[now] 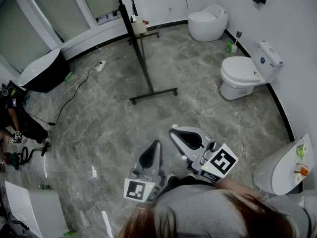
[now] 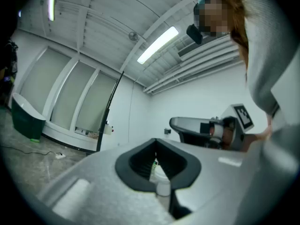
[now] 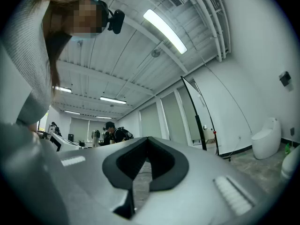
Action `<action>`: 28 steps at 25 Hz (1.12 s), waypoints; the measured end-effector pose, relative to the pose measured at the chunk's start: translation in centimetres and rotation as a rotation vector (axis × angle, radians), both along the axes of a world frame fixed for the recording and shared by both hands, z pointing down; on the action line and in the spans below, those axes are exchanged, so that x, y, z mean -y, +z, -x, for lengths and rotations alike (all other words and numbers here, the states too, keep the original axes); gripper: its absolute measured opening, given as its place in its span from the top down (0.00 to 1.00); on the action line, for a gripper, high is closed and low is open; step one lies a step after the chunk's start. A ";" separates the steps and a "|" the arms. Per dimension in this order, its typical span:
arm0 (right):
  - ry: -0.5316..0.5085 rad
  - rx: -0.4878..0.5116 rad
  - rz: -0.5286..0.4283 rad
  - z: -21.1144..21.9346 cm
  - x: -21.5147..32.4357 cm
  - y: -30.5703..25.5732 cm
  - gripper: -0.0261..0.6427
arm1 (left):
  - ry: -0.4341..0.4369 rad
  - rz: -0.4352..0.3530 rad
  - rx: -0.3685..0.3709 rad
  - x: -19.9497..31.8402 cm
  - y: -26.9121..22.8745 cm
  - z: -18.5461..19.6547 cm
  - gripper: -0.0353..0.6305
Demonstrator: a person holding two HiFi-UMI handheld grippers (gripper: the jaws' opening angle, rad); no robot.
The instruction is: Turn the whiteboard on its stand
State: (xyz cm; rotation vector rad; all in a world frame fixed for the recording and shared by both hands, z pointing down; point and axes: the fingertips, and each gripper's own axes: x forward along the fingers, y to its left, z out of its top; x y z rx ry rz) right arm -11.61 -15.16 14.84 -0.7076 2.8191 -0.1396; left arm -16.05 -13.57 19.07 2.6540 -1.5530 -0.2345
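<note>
The whiteboard (image 1: 132,31) stands edge-on to me on its black rolling stand (image 1: 153,94), far across the grey floor near the windows. It shows as a thin dark line in the left gripper view (image 2: 110,109) and in the right gripper view (image 3: 194,111). My left gripper (image 1: 154,144) and right gripper (image 1: 174,131) hang close to my body, well short of the stand, pointing toward it. Both are shut with nothing between the jaws, as seen along the left gripper (image 2: 156,140) and the right gripper (image 3: 148,138).
White toilets stand along the right wall: one toilet (image 1: 247,73), a round toilet (image 1: 208,21) and a third toilet (image 1: 282,167) by my right side. A black-and-white tub (image 1: 42,73), a power strip (image 1: 100,66) with cables and gear lie at left. A person (image 3: 112,132) stands far behind.
</note>
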 end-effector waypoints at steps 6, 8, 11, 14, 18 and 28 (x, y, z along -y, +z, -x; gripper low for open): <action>0.008 0.002 0.015 0.2 0.1 -0.1 0.95 | 0.005 0.005 0.010 -0.2 0.4 -0.2 0.94; 0.013 0.012 0.022 0.3 0.2 -0.4 0.95 | 0.006 0.012 0.006 -0.1 0.3 -0.2 0.94; 0.014 0.012 0.021 0.3 0.3 -0.4 0.95 | 0.001 0.014 -0.002 -0.1 0.2 -0.1 0.94; 0.005 -0.004 0.002 0.2 0.3 -0.1 0.95 | 0.004 0.022 -0.002 -0.1 0.2 -0.4 0.94; 0.011 -0.007 0.001 -0.2 0.5 -0.3 0.95 | 0.011 0.014 0.004 0.2 0.0 -1.0 0.94; 0.026 -0.035 -0.004 -2.1 1.2 0.0 0.95 | -0.004 0.008 0.001 0.9 0.1 -2.9 0.94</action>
